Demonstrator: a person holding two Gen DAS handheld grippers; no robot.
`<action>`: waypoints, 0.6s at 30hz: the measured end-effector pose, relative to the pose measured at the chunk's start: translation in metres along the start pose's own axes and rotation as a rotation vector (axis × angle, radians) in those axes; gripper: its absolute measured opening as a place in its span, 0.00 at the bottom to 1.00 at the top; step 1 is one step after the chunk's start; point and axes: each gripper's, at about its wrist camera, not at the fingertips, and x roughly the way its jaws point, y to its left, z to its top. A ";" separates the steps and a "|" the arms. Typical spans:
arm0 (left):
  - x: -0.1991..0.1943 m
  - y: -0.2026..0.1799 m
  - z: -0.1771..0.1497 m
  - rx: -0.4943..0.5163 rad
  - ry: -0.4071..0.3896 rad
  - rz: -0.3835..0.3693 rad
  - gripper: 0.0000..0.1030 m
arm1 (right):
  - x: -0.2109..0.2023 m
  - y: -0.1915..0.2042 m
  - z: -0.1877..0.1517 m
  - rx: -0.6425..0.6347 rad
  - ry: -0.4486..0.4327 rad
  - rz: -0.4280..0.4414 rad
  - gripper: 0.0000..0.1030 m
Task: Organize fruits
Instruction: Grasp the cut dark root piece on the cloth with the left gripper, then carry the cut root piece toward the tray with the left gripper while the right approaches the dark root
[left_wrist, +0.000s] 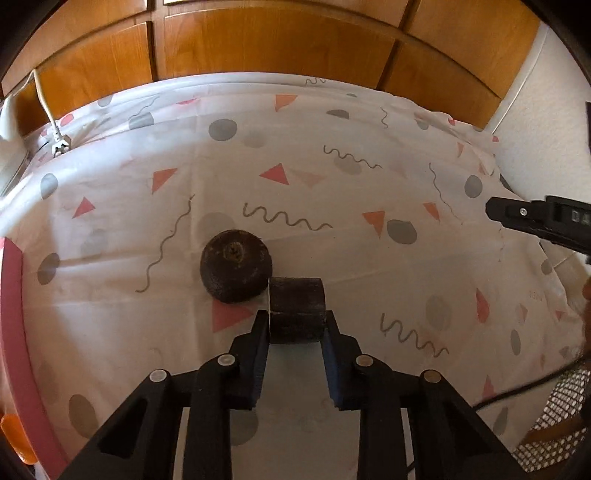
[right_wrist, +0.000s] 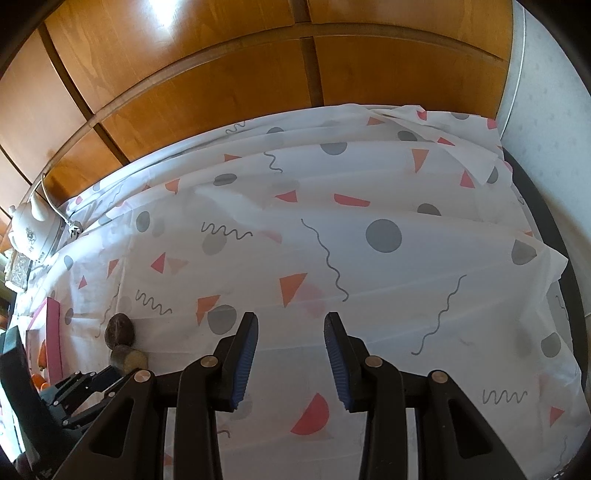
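Two dark brown fruits lie touching on the patterned cloth (left_wrist: 332, 206). The round one (left_wrist: 235, 270) shows its stem scar and sits free, just left of and beyond my left gripper (left_wrist: 297, 320). That gripper is shut on the second dark fruit (left_wrist: 297, 308), with a pad pressed against each of its sides. From the right wrist view both fruits appear small at the lower left, the free one (right_wrist: 119, 329) and the held one (right_wrist: 129, 357). My right gripper (right_wrist: 290, 326) hovers over bare cloth, open, with nothing between its blue pads. One of its fingers (left_wrist: 532, 218) reaches in from the right edge.
A pink tray (left_wrist: 14, 295) borders the cloth on the left, with orange fruit (right_wrist: 37, 380) inside it. A white kettle (right_wrist: 31, 225) and its cable sit at the far left. Wooden cabinet doors (left_wrist: 277, 48) stand behind. A dotted sleeve (left_wrist: 554, 413) shows at lower right.
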 end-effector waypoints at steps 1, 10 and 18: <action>-0.003 0.004 -0.001 -0.016 0.001 -0.002 0.26 | 0.001 0.000 0.000 -0.005 0.002 -0.001 0.36; -0.051 0.042 -0.019 -0.109 -0.082 0.066 0.25 | 0.013 0.019 -0.007 -0.110 0.051 -0.022 0.36; -0.096 0.081 -0.040 -0.209 -0.159 0.117 0.25 | 0.023 0.029 -0.014 -0.166 0.074 -0.045 0.36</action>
